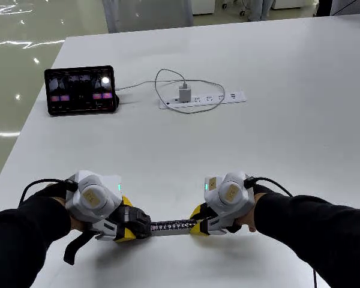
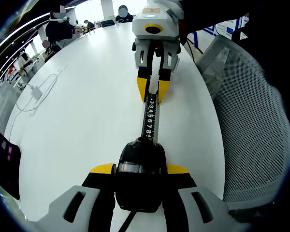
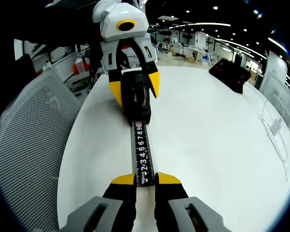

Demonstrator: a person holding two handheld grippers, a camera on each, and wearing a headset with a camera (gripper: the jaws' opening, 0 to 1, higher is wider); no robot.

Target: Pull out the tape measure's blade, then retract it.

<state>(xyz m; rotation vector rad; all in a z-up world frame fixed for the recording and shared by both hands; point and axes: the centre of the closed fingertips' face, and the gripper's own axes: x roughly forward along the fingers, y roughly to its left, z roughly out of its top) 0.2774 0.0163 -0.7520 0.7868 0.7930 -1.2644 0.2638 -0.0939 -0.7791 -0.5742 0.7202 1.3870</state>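
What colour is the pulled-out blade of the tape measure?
Black with white numerals; the blade shows best in the right gripper view.

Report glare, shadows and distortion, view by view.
Head view: glare streaks on the floor, a light spot on the tablet, soft shadows under the left gripper and right gripper. Left gripper view: fisheye bows the table edge; the tape measure and blade numerals are sharp. Right gripper view: dark ceiling, bright lamps, numerals legible.

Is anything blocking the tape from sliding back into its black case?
No, nothing visible. The blade runs straight over the bare table between the right tongs pinching its end and the case held in the left tongs. The tablet and power strip sit far off.
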